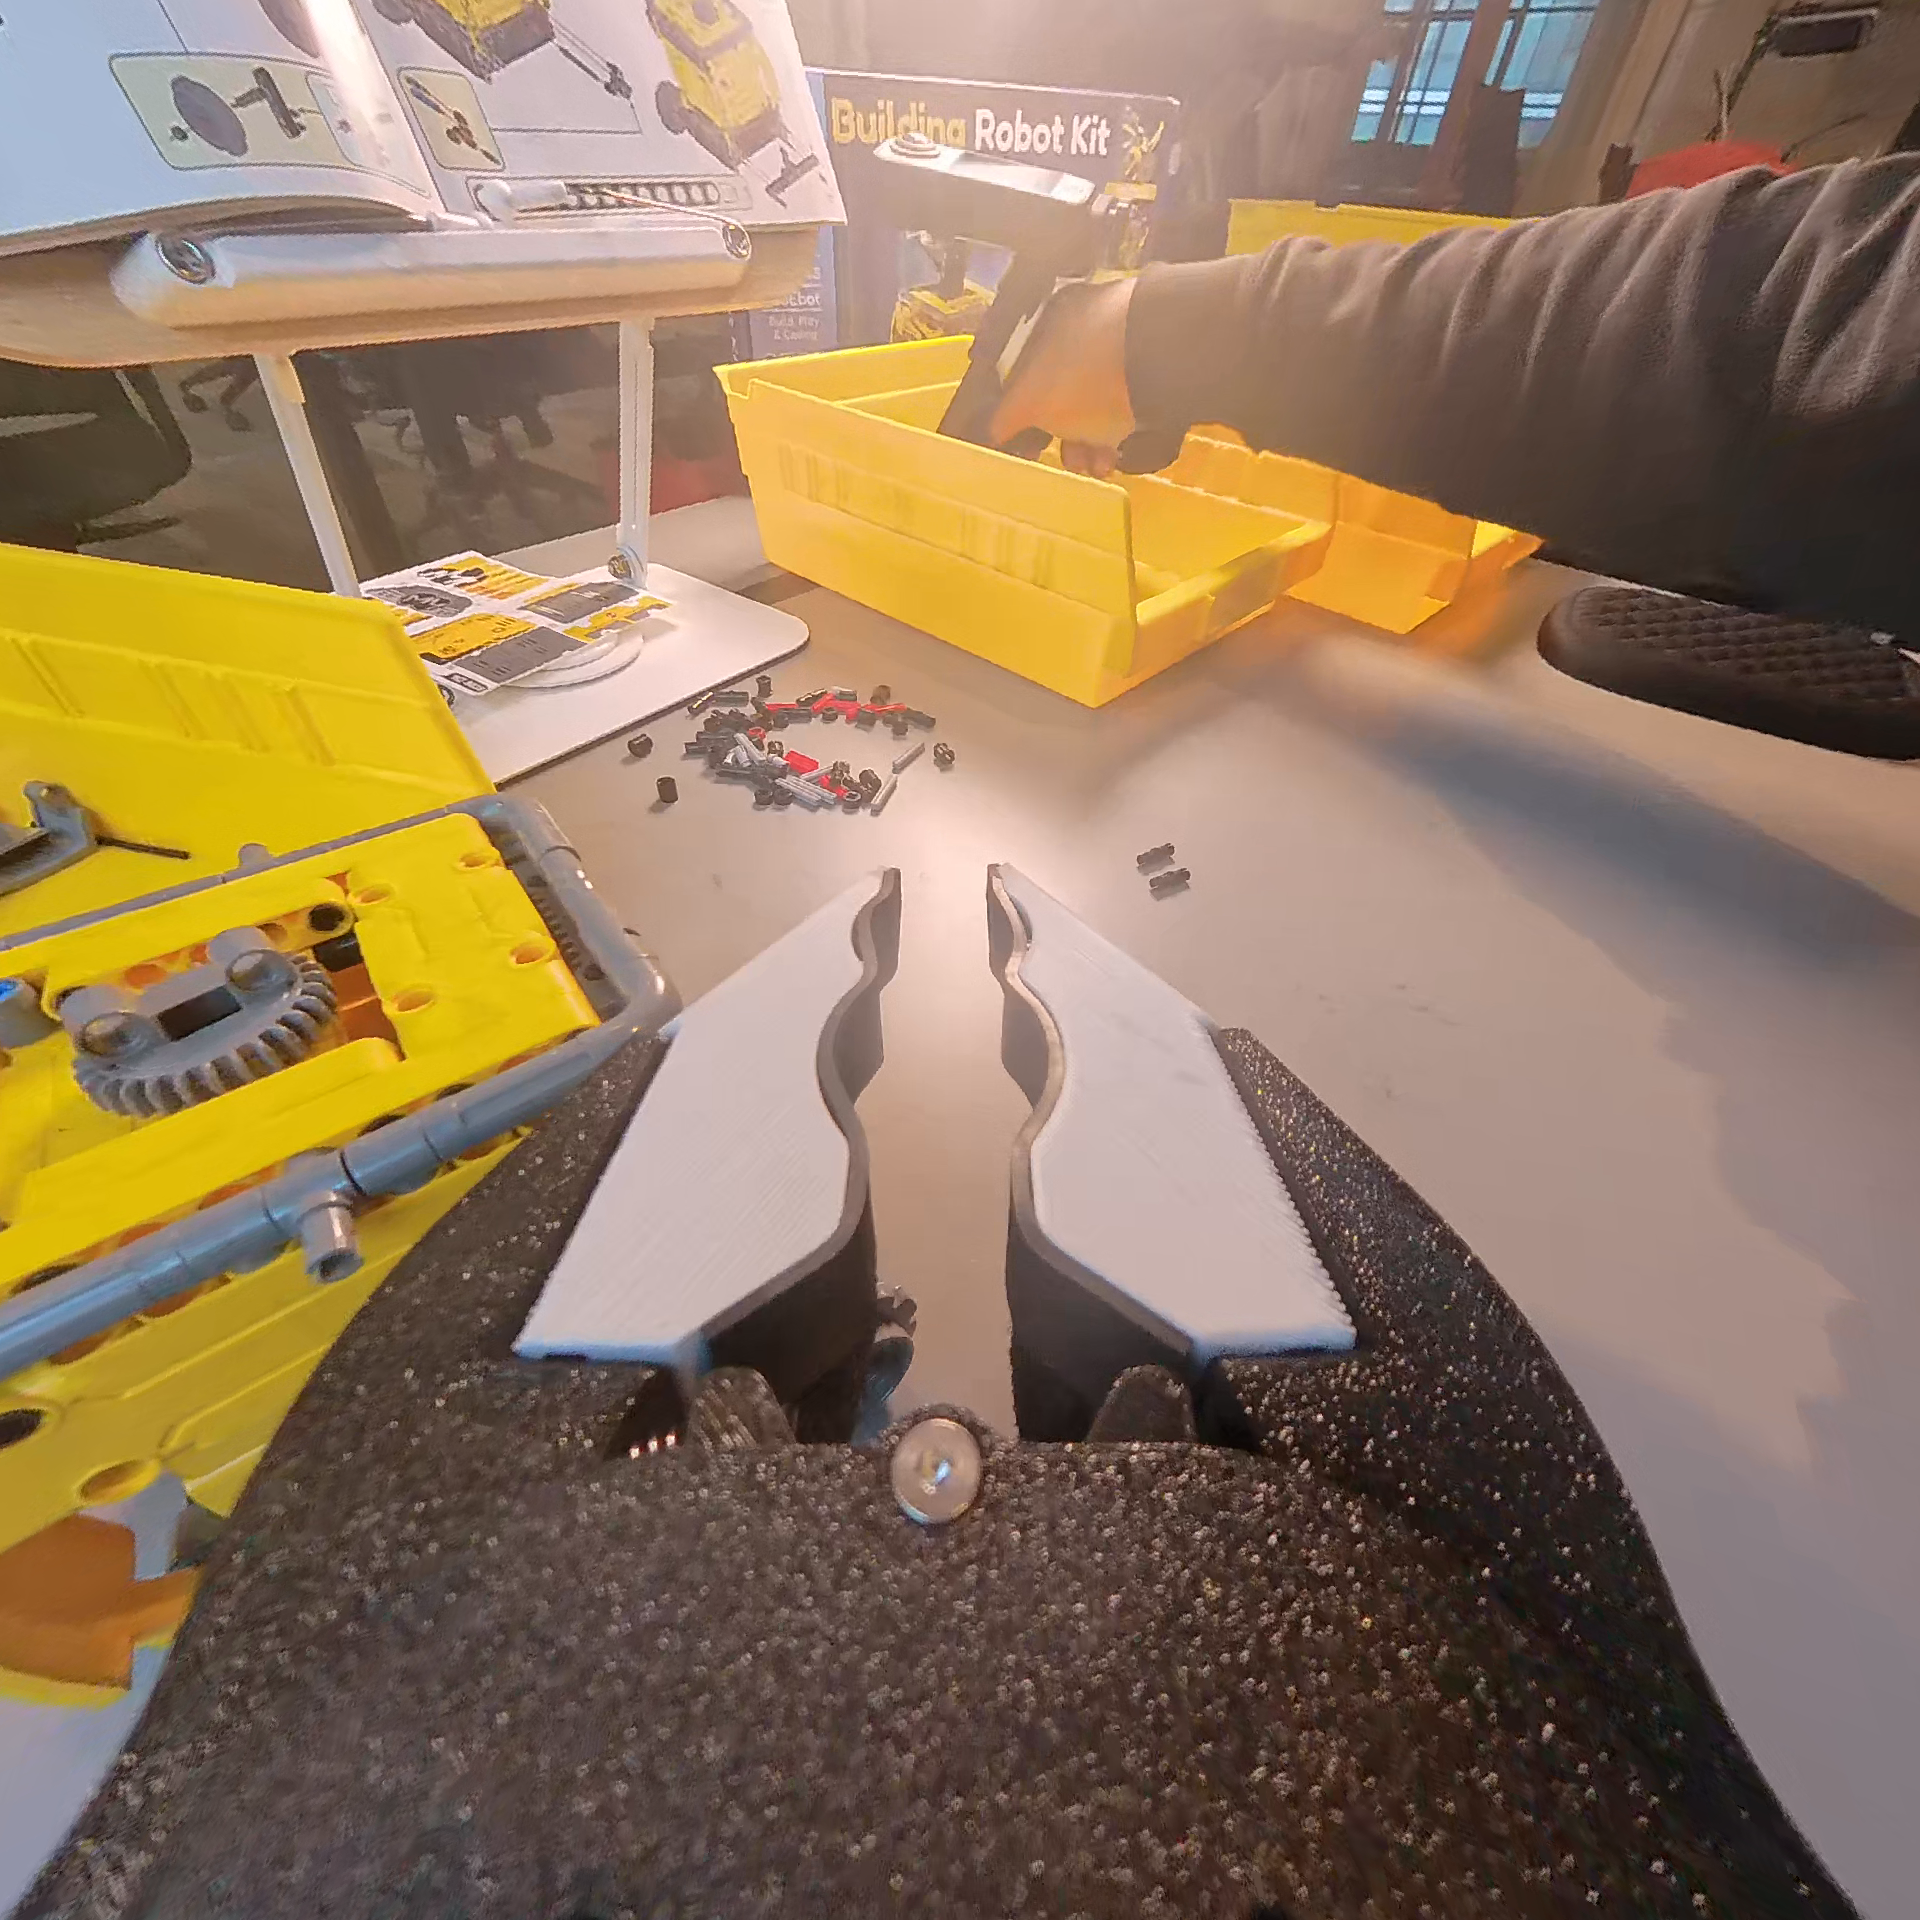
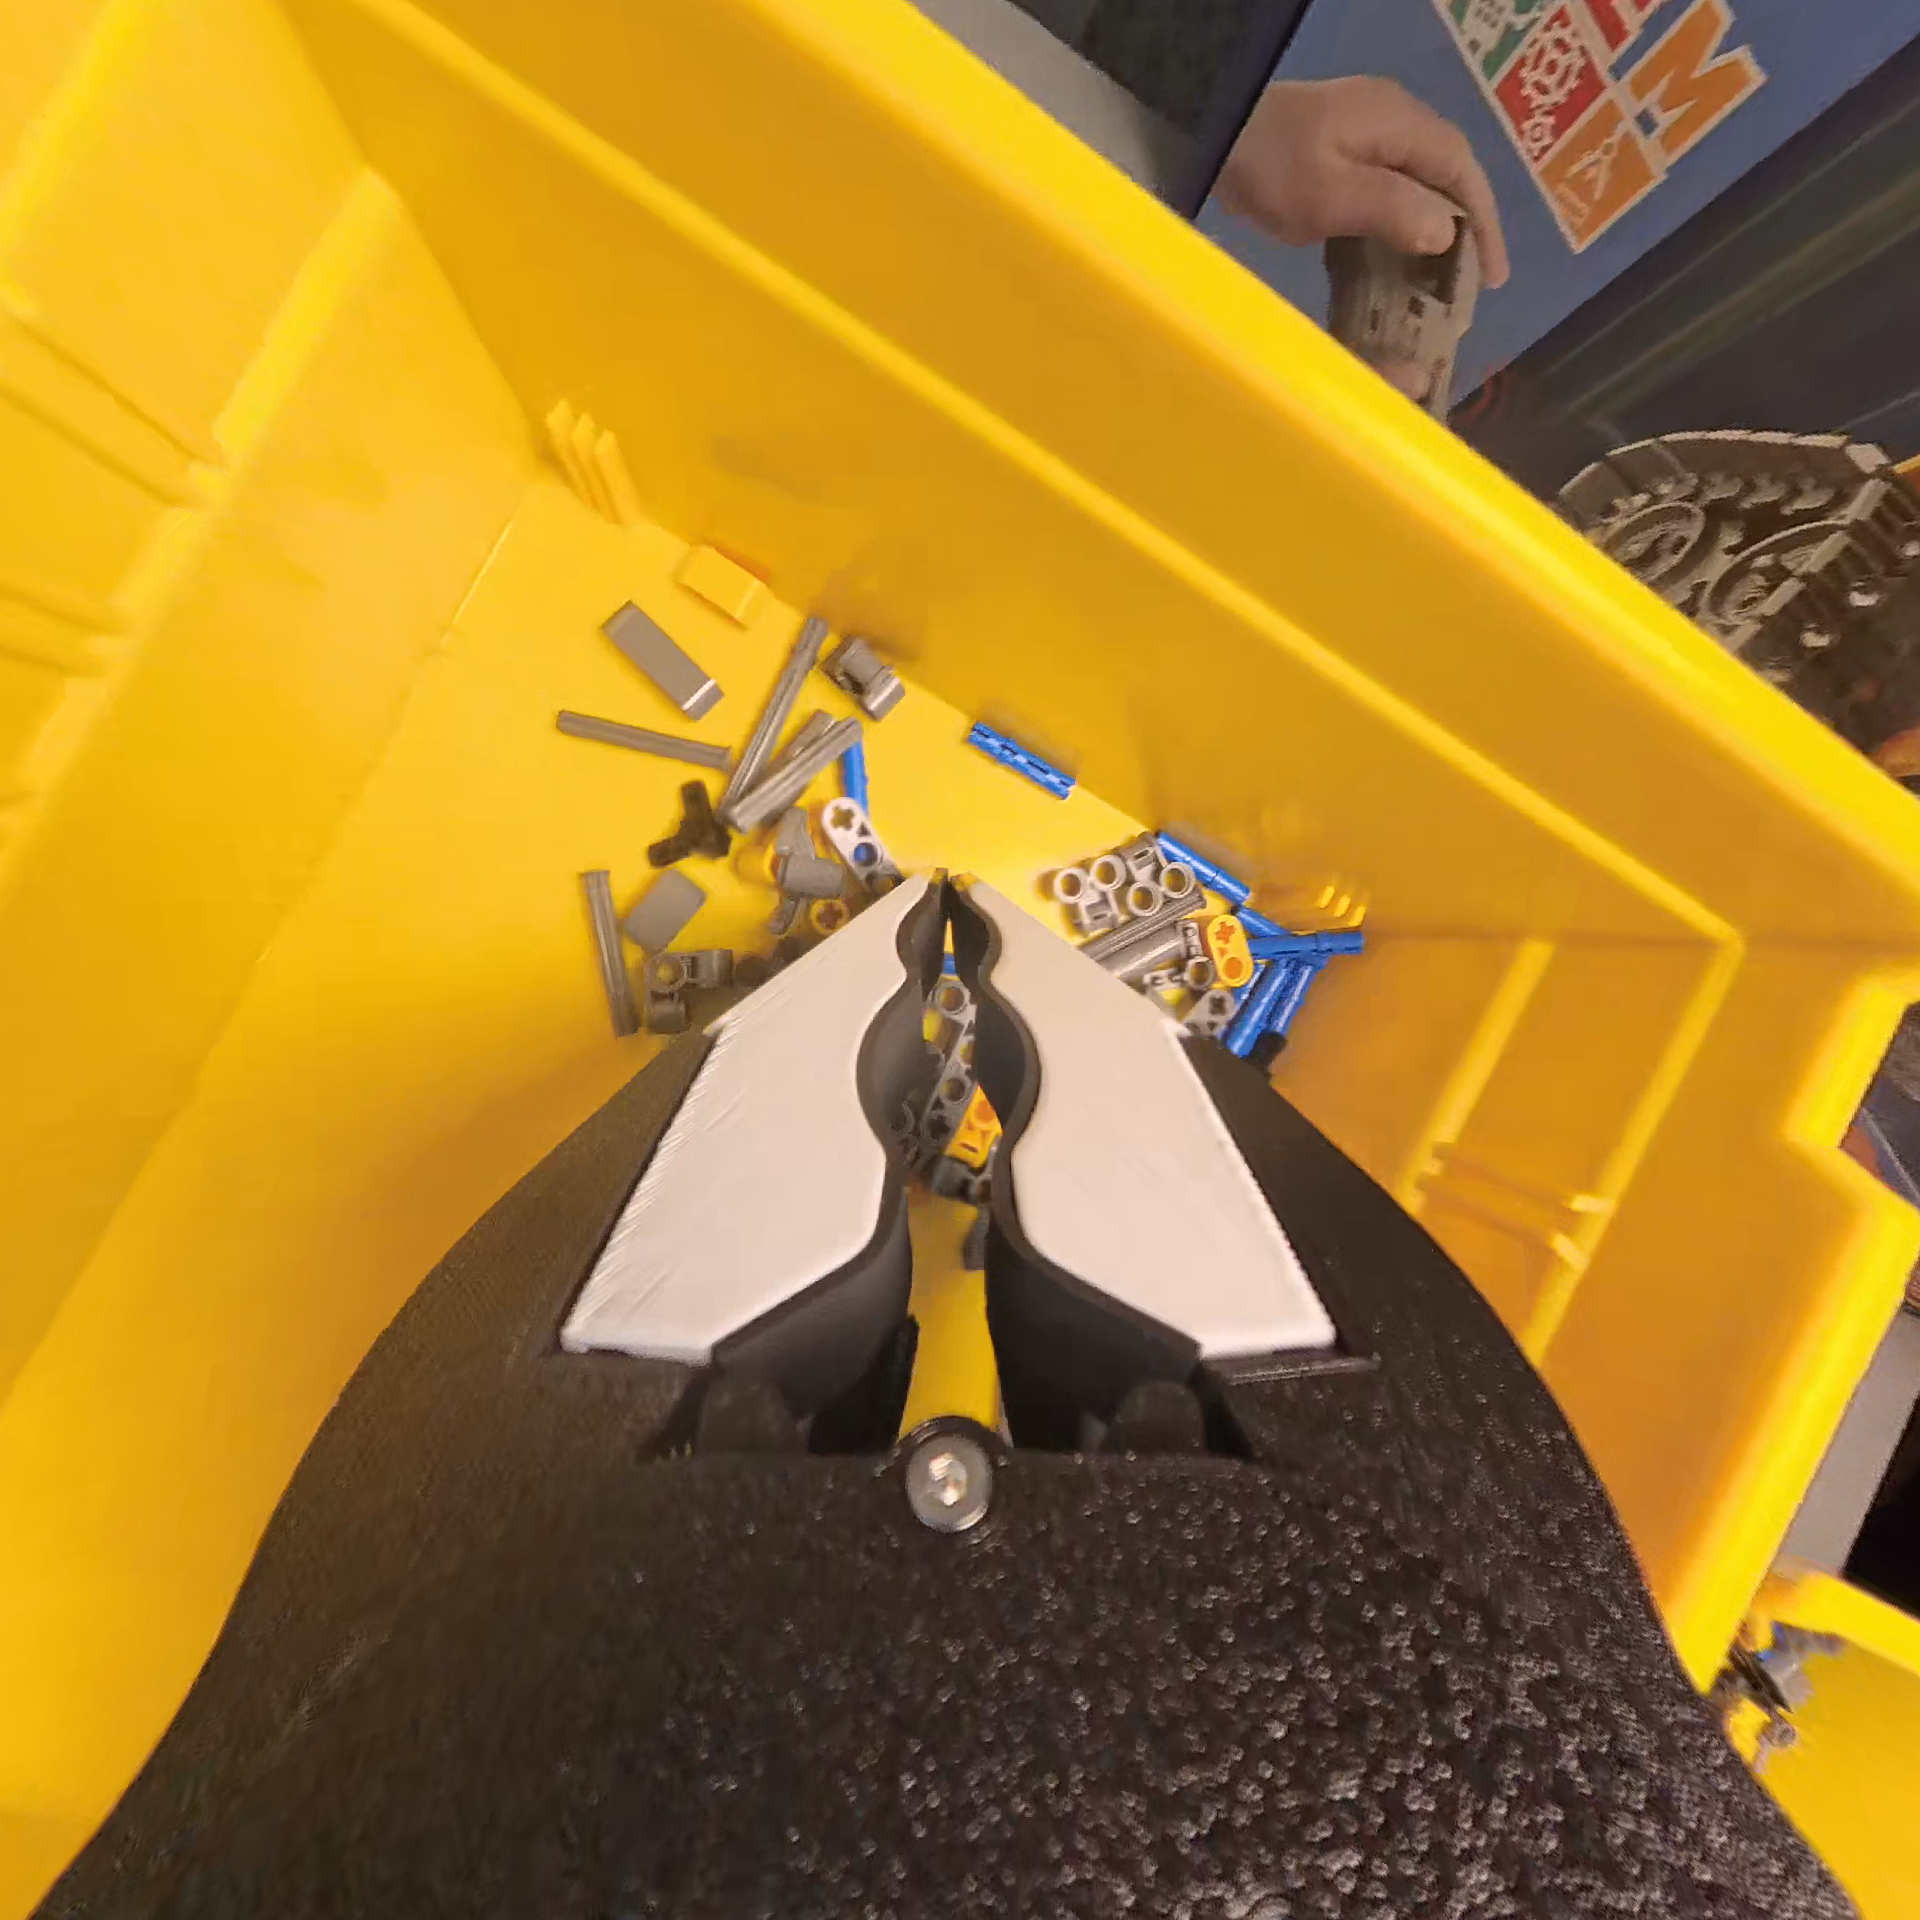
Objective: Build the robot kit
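Down inside the yellow bin (image 2: 1039, 436) my right claw (image 2: 943, 891) is pinched nearly closed among small, light, stiff plastic pieces (image 2: 1143, 914); whether it grips one, I cannot tell; my left claw (image 1: 943, 883) hangs narrowly parted over the surface (image 1: 1455, 1039).

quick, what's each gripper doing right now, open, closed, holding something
Left gripper: open, empty, above the table.
Right gripper: closed inside the yellow bin; held piece cannot be told.

My right hand-held gripper (image 2: 943, 896) covers the parts under its tips, so I cannot tell whether it pinches any. In the left wrist view my hand (image 1: 1060, 364) hides it inside the far bin (image 1: 935, 540). The model (image 1: 260, 997) at near left runs off the edge. The far pins (image 1: 800, 743) on the desk (image 1: 1351, 987) are too small to sort.
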